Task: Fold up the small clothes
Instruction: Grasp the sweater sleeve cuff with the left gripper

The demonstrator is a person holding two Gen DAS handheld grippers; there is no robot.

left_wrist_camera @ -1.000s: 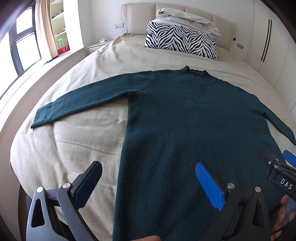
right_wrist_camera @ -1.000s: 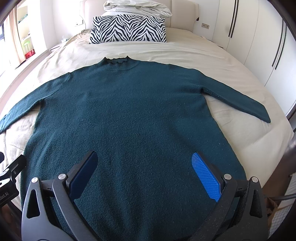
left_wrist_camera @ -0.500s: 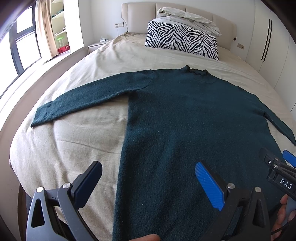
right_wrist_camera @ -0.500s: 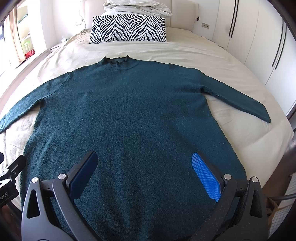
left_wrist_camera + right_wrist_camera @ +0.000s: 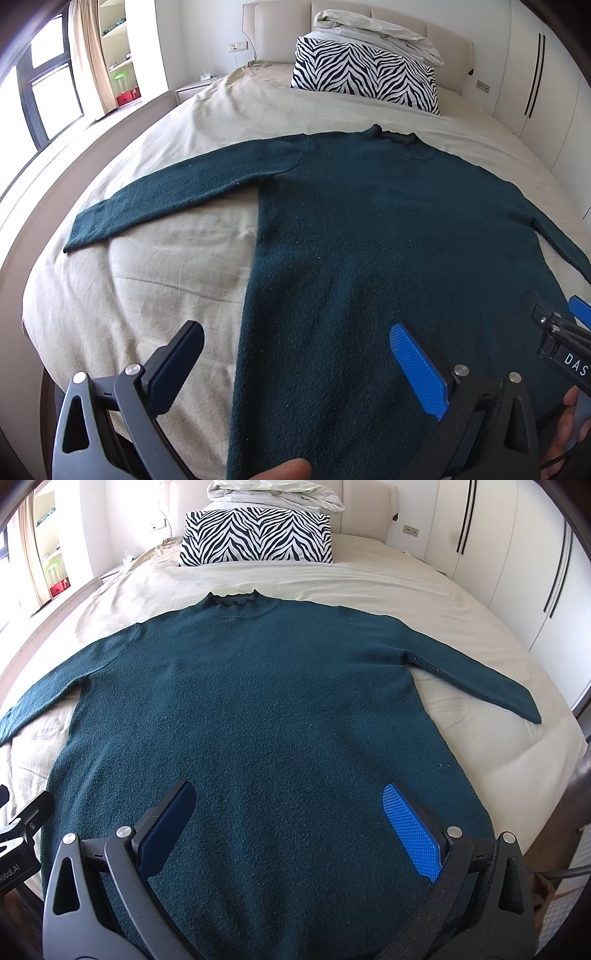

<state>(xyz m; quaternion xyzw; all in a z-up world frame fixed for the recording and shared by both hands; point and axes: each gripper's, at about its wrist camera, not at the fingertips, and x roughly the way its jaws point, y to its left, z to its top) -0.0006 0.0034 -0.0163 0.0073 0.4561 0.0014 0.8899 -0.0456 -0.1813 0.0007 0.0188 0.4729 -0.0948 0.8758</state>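
A dark green long-sleeved sweater (image 5: 369,229) (image 5: 258,709) lies flat on the bed, collar toward the headboard and both sleeves spread out to the sides. My left gripper (image 5: 295,332) hovers open above the sweater's lower left edge, nothing between its fingers. Over the lower middle of the sweater my right gripper (image 5: 288,797) is open too and holds nothing. The right gripper's tip (image 5: 561,332) shows at the right edge of the left wrist view. The sweater's hem is hidden below both views.
The bed's beige sheet (image 5: 147,280) (image 5: 480,738) surrounds the sweater. A zebra-print pillow (image 5: 365,77) (image 5: 258,535) with a folded grey duvet (image 5: 273,491) on it leans at the headboard. White wardrobes (image 5: 517,572) stand on the right, a window (image 5: 37,92) on the left.
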